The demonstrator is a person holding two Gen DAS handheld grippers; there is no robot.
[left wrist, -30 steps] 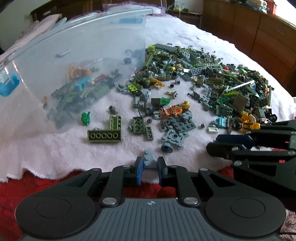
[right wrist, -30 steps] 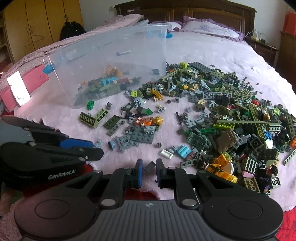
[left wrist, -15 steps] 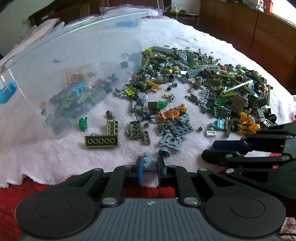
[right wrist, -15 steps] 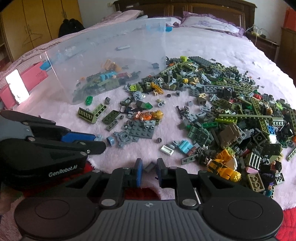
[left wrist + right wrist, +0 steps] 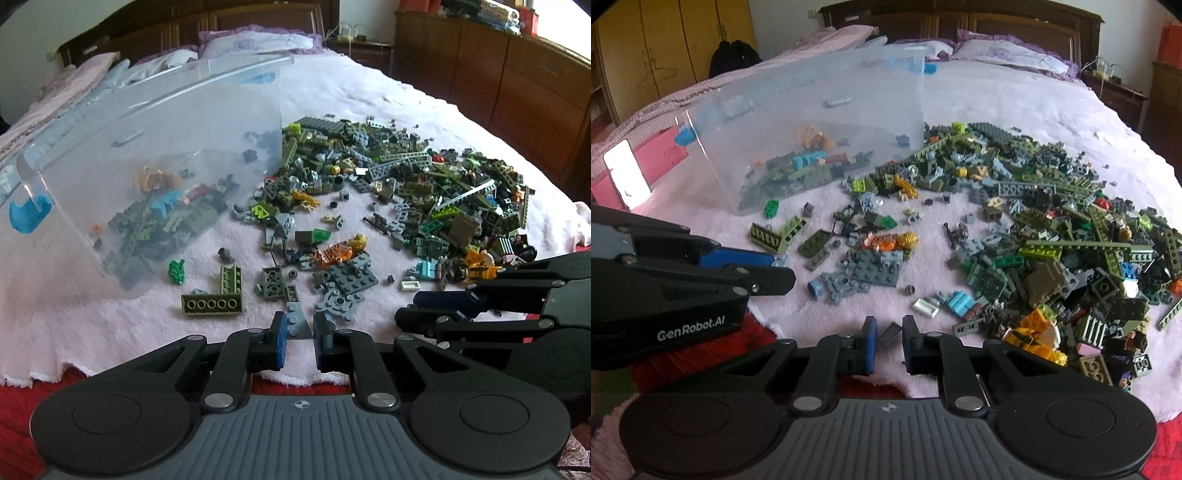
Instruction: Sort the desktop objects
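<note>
Bricks (image 5: 1027, 236) for sorting lie spread over a pale pink towel (image 5: 96, 325) on a bed, heaped thickest at the right and thinning to scattered single pieces toward the near middle, where a piece can be gripped without disturbing its neighbours. A clear plastic bin (image 5: 155, 155) lies tipped on its side at the far left, its open mouth turned to the heap and some bricks already resting against its lower wall; judged from this, the tilt lets pieces be slid or dropped in low from the towel rather than lifted over a rim. The left gripper (image 5: 298, 334) sits low at the near edge of the towel with its fingers closed on a small blue-grey wedge plate (image 5: 296, 320), held by its narrow sides so that the studded face stays up. The right gripper (image 5: 886, 338) sits just beside it, to its right, its fingers clamped on a small dark grey tile (image 5: 891, 332), which hangs tilted between the pads. An olive brick with a row of round holes (image 5: 212, 303), a grey plate cluster (image 5: 351, 275) and an orange figure (image 5: 334, 253) lie loose between the grippers and the bin mouth. Whether the two held pieces are bound for the bin or for a separate group on the towel cannot be told from this scene.
</note>
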